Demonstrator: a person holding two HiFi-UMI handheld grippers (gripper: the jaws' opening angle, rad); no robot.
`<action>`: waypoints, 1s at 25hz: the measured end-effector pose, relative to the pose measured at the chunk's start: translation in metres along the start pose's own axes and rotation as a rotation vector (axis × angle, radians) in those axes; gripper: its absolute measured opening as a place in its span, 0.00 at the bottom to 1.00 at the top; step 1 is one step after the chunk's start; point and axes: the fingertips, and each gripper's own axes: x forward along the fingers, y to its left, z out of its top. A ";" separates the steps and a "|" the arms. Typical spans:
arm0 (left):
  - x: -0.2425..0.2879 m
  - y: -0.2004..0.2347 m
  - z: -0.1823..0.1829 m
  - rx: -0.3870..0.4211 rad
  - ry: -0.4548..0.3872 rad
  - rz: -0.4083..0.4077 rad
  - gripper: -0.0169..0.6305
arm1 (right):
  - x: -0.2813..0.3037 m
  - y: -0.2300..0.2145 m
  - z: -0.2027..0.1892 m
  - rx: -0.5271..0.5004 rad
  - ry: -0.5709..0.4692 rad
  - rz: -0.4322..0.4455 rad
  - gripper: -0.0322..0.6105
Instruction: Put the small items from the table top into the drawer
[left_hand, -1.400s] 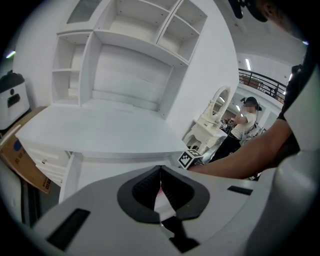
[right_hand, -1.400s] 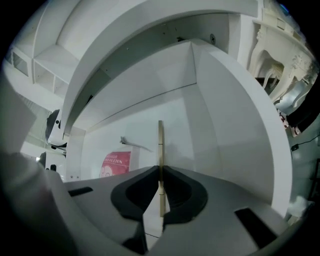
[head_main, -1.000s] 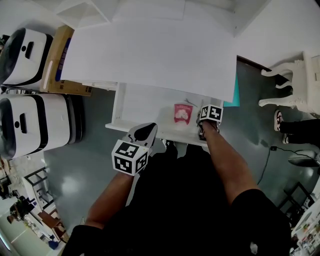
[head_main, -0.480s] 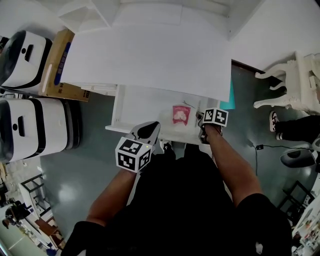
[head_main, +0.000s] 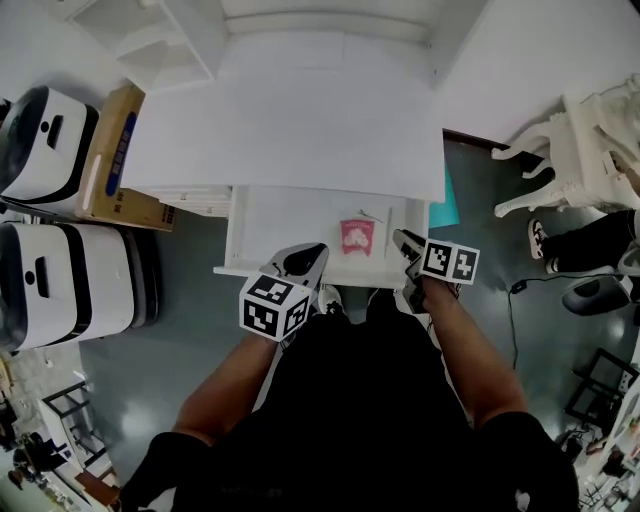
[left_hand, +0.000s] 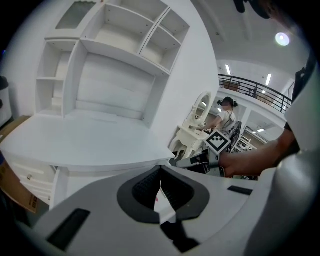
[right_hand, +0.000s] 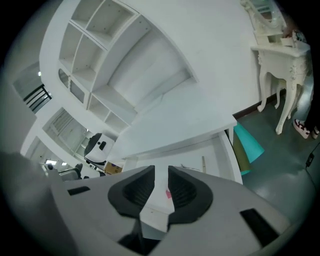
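The drawer (head_main: 240, 268) stands pulled out under the bare white table top (head_main: 300, 120). A pink packet (head_main: 356, 238) lies on its floor at the right, and a thin stick (head_main: 372, 213) lies just behind it. My left gripper (head_main: 303, 260) hovers shut and empty over the drawer's front edge, left of the packet. At the drawer's front right corner my right gripper (head_main: 408, 243) is open by a narrow gap and holds nothing. In the right gripper view the packet (right_hand: 168, 193) shows between the jaws of the right gripper (right_hand: 161, 172), with the stick (right_hand: 203, 163) beyond. The left gripper (left_hand: 160, 172) faces the table top (left_hand: 75, 140).
Two white rounded machines (head_main: 50, 120) (head_main: 60, 275) and a cardboard box (head_main: 110, 150) stand left of the table. A teal board (head_main: 443, 200) leans at its right side, with white carved furniture (head_main: 590, 140) further right. A shelf hutch (left_hand: 115, 50) rises behind the table top.
The head view has shifted, so the table sits lower in frame. My right gripper has drawn back and right, away from the packet. The left gripper has hardly moved.
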 end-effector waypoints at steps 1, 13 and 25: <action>-0.001 -0.002 0.001 0.009 -0.002 -0.009 0.04 | -0.008 0.006 0.000 0.004 -0.020 0.011 0.19; -0.009 -0.015 0.013 0.050 -0.037 -0.036 0.04 | -0.079 0.062 0.006 -0.225 -0.203 0.119 0.10; -0.011 -0.057 0.009 0.018 -0.089 0.032 0.04 | -0.138 0.081 0.023 -0.472 -0.266 0.200 0.09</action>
